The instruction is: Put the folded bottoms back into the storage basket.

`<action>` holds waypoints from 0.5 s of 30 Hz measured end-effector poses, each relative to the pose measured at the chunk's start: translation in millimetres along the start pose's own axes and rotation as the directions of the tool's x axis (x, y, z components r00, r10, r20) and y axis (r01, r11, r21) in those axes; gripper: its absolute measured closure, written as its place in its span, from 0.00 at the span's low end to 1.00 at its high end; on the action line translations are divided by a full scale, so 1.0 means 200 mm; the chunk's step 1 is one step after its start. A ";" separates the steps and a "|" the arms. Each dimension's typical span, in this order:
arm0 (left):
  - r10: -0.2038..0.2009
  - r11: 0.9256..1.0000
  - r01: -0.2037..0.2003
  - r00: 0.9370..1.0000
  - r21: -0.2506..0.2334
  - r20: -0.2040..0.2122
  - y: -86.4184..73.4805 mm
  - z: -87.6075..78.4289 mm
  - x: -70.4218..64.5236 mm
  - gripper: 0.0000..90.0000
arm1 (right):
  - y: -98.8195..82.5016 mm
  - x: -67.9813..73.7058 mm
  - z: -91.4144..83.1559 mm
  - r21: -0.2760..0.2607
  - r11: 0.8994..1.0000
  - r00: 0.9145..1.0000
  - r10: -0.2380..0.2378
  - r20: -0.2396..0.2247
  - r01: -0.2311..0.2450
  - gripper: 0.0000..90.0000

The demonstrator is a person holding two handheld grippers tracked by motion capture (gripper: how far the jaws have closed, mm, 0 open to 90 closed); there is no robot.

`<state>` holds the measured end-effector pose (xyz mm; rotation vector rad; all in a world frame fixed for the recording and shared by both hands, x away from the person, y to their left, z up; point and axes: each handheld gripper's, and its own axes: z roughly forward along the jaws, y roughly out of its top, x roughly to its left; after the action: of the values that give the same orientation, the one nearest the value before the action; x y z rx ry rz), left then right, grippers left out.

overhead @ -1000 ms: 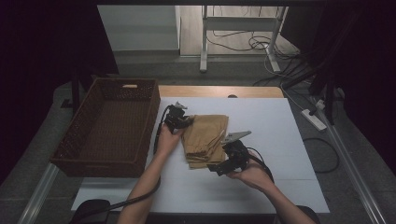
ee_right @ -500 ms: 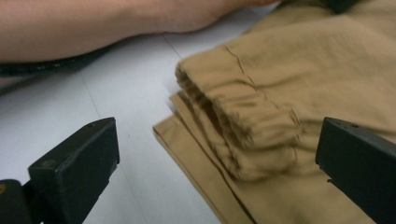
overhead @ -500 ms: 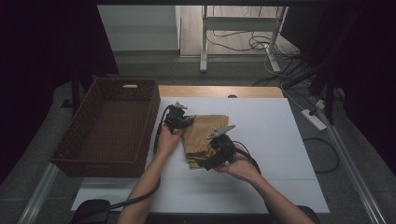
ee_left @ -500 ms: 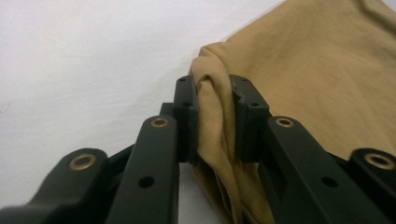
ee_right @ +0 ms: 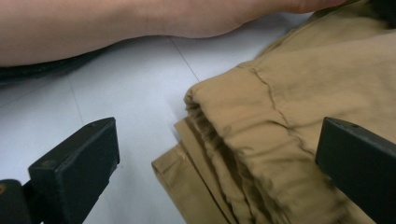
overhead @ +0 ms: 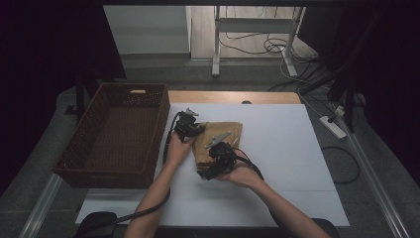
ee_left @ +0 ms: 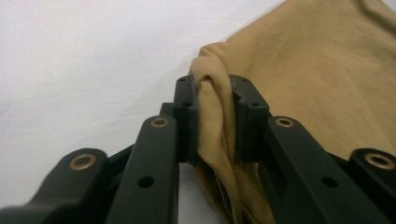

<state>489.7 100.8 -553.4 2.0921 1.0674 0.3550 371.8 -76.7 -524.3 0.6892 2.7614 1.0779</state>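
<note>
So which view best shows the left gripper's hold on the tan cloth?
The left gripper view: its jaws are shut on a bunched edge of the tan cloth. The high view shows the left gripper at the cloth's left edge, too small to judge. The right gripper view shows folded layers between the open right gripper.

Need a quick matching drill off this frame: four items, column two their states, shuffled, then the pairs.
Things:
1. left tool
2. right tool
3. dark brown woven wicker basket
4. folded tan cloth garment

States:
A. lies on the white table surface, between both tools
B. jaws wide apart, cloth edge between them ungripped
C. empty, left of the white surface
D. jaws clamped on a fold of cloth

Pairs: 1-D, 2-B, 3-C, 4-A
</note>
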 end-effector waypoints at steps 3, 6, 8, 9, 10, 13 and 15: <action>0.000 1.000 0.000 1.000 -0.002 -0.001 0.00 0.00 0.00 0.82 | 0.00 0.01 0.05 0.028 1.000 1.000 -0.004 -0.005 0.005 0.01; 0.000 1.000 0.000 1.000 -0.003 -0.003 0.00 0.00 0.00 0.82 | 0.00 0.02 0.08 0.052 0.998 1.000 -0.021 0.002 0.020 0.01; 0.002 1.000 -0.002 1.000 -0.002 -0.004 0.00 0.00 0.00 0.82 | 0.00 0.03 0.10 0.060 0.998 0.999 -0.034 0.014 0.033 0.01; 0.003 1.000 -0.003 1.000 -0.002 -0.004 0.00 0.00 0.00 0.82 | 0.00 0.03 0.11 0.064 0.997 0.999 -0.043 0.022 0.041 0.01; 0.003 1.000 -0.003 1.000 -0.002 -0.005 0.00 0.00 0.00 0.82 | -0.01 0.03 0.12 0.063 0.997 0.998 -0.052 0.029 0.051 0.01; 0.005 1.000 -0.005 1.000 -0.002 -0.006 0.00 0.00 -0.01 0.82 | -0.02 0.05 0.13 0.069 0.993 0.993 -0.100 0.062 0.096 0.01; 0.005 1.000 -0.005 1.000 -0.002 -0.007 0.00 0.00 -0.01 0.82 | -0.03 0.07 0.14 0.079 0.987 0.985 -0.145 0.095 0.138 0.03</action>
<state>489.0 100.0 -553.4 2.0938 1.0651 0.3659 363.5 -57.0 -548.6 0.5294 2.7269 0.8946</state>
